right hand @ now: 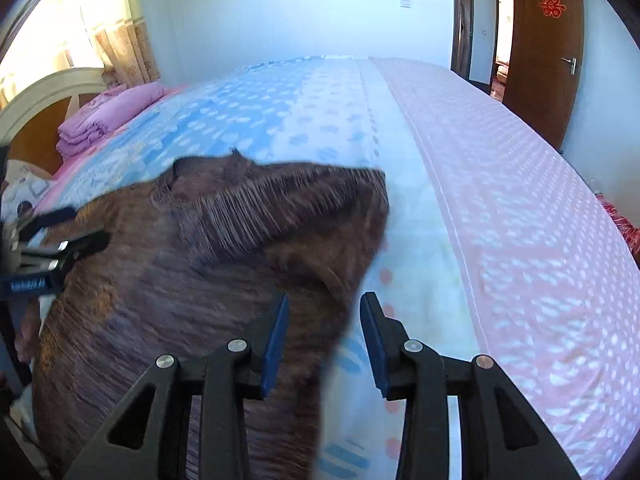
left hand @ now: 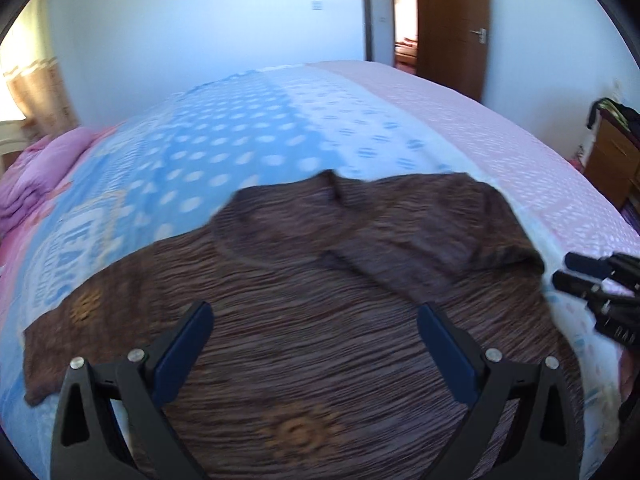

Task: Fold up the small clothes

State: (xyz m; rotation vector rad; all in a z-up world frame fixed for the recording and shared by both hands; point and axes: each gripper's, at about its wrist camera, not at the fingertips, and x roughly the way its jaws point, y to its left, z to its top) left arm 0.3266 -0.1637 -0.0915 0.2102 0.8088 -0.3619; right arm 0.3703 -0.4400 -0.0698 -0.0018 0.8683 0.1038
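Bed (left hand: 248,128) fills the room's middle. Its cover runs in bands: blue with pale dots on the left, a paler strip in the middle, pink with white flecks on the right. A folded purple quilt (right hand: 108,116) sits at the far left end, by the curved headboard (right hand: 44,92).

Brown top (left hand: 320,300) lies spread on the near part of the bed, mostly on the blue and pale bands. Ribbed fabric, with orange round motifs near the front and on the left sleeve. That sleeve lies stretched out flat to the left. The right sleeve is folded in across the chest; its edge lies near the seam with the pink band.

Far wall is plain, with a light switch (left hand: 317,5). Brown door (right hand: 548,48) stands open at the far right, a red paper emblem (right hand: 553,2) on it. Curtains (right hand: 116,32) hang far left, sunlit.

Left tongs (left hand: 316,320) hover over the top's middle, jaws spread wide, nothing between them.

Right tongs (right hand: 324,312) sit at the top's right edge, jaws partly apart. The folded sleeve's edge runs between them, but the pads are clear of the cloth.
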